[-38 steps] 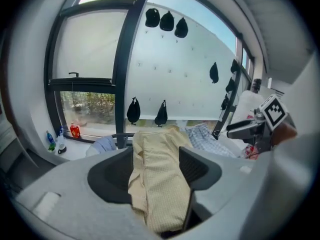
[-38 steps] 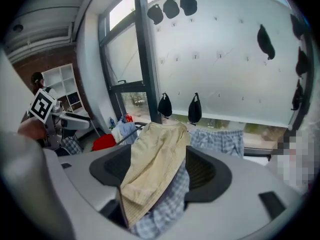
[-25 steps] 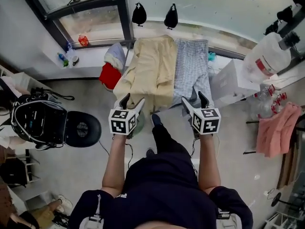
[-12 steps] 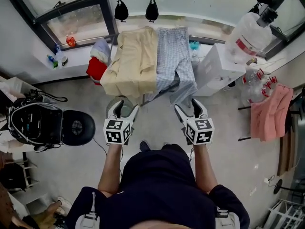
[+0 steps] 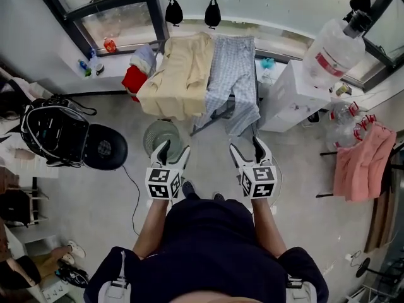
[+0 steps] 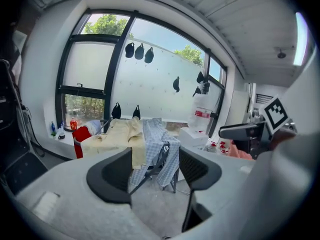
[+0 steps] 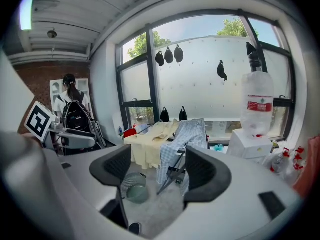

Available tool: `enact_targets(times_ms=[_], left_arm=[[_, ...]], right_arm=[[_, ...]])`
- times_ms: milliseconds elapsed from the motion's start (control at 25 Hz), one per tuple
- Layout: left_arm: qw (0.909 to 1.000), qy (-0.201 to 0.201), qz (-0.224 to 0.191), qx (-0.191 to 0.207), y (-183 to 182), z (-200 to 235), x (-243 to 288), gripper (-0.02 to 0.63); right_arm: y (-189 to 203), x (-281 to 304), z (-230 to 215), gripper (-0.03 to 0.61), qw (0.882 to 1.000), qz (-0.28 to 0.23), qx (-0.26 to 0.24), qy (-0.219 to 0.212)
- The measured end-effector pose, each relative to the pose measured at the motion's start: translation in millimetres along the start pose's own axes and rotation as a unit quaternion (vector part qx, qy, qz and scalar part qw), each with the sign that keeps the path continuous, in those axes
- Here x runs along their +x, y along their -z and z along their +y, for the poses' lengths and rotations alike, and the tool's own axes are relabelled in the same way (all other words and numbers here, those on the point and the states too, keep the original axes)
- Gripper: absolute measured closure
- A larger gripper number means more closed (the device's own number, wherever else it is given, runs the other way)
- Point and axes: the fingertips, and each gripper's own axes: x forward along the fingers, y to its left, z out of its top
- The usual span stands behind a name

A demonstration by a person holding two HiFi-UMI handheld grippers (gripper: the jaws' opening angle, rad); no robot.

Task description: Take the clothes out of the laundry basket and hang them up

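Both claws are hovering wide open & empty: left gripper (image 5: 173,149), right gripper (image 5: 246,147), facing the drying rack (image 7: 169,180). A cream garment (image 5: 180,74) and checked trousers (image 5: 233,74) are already hanging across its top. The mesh laundry basket (image 5: 161,134) is sitting on the floor by the rack's near-left corner, looking empty, so the task is prob. nearing its end.

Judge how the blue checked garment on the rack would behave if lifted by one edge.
Probably floppy: the blue checked garment drapes over the rack. Likely light: it looks thin. It might slide off when tugged; no pegs show.
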Motion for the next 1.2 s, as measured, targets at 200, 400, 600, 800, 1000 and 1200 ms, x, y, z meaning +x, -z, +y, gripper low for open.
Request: enact_targets(times_ms=[200,400,600,800,1000,1200], left_arm=[[0.9998,-0.014,-0.011,-0.006,6.4,-24.2,-18.7,0.333],[0.9991,-0.040,-0.014,0.010,13.8,-35.4,-33.2,0.333],[0.9987,-0.044,-0.023,0.011,10.8,-42.2,-44.5,0.334],[0.9977,-0.054,-0.038,0.015,11.4,-42.2,-57.6,0.540],[0.9976,-0.043,-0.049,0.025,9.1,-49.8,-59.6,0.590],[0.9976,-0.042,-0.047,0.030,8.7,-49.9,-60.4,0.589]], right_arm=[[7.8,-20.6,2.4,0.238,0.999,-0.007,-0.046,-0.008],[25.0,-30.3,9.2,0.238,0.999,0.000,-0.018,-0.039],[27.9,-38.4,14.3,0.238,0.999,-0.001,-0.014,-0.050],[29.0,-45.1,19.4,0.239,0.998,-0.007,-0.026,-0.051],[26.9,-48.7,19.1,0.239,0.998,-0.013,-0.028,-0.050],[25.5,-50.1,19.1,0.241,0.998,-0.016,-0.027,-0.049]])
